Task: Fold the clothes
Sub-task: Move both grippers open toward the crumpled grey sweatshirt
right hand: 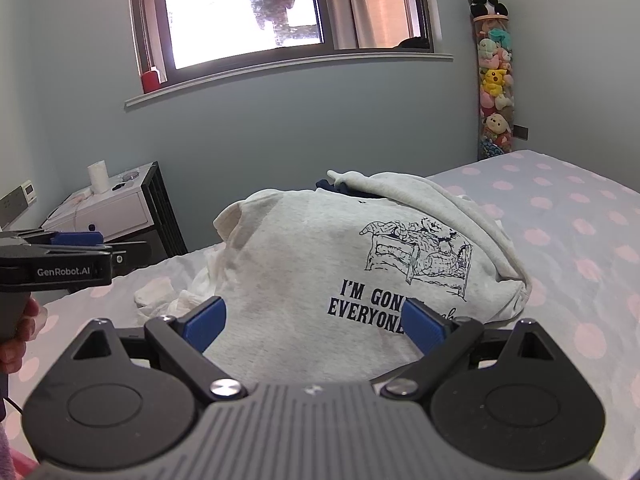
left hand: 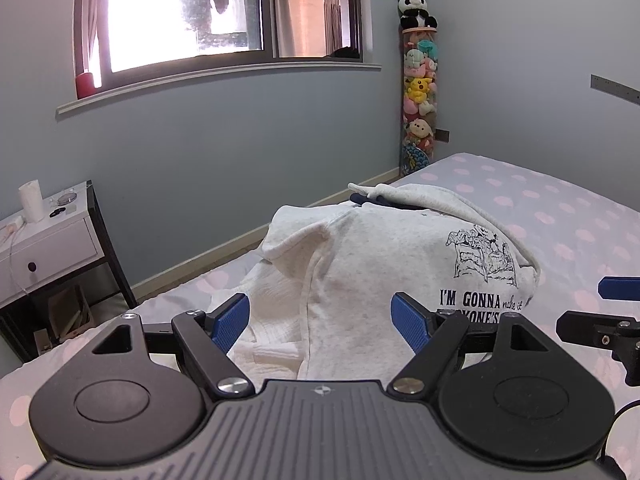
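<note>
Polka-dot bed [right hand: 560,216]: grey sweatshirt [right hand: 304,264] heaped just ahead of both jaws, over what may be other clothes. Left gripper [left hand: 324,320] and right gripper [right hand: 314,322] spread, empty. Risk: pinching several layers would drag the heap.

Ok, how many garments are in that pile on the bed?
3 that show: a grey printed sweatshirt on top, a white garment under its left edge, and something navy behind. More may be hidden underneath.
</note>
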### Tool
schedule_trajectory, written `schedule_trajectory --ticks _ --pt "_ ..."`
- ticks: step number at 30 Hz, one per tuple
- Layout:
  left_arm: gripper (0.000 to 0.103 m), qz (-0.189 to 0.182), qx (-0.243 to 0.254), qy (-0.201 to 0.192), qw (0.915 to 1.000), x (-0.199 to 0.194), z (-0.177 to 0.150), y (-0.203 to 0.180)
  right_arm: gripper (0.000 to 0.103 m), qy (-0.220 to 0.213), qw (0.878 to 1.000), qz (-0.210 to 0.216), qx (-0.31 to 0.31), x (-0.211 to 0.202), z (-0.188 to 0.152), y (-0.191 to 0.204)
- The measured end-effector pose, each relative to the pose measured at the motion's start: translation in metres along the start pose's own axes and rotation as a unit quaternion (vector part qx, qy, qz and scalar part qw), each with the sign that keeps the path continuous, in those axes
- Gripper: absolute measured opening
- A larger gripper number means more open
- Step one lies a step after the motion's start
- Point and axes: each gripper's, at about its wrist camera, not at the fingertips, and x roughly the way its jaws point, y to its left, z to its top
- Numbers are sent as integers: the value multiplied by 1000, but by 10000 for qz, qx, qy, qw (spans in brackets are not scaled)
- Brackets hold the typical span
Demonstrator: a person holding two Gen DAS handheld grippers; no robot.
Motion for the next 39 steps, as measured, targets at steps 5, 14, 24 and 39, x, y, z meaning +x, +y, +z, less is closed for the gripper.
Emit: schedule_trajectory --ticks 5,14,24,39 --pt "78 -31 17 66 10000 3 -2 1 95 30 10000 17 24 2 0 1" --pt "78 -16 -10 234 9997 11 -6 1 95 80 10000 36 36 6 1 1" --pt "78 -33 -19 328 9995 14 -8 1 95 131 9999 66 25 8 1 1" --pt "76 -346 -173 573 9976 55 -9 -5 94 308 9991 -161 -232 32 3 -19"
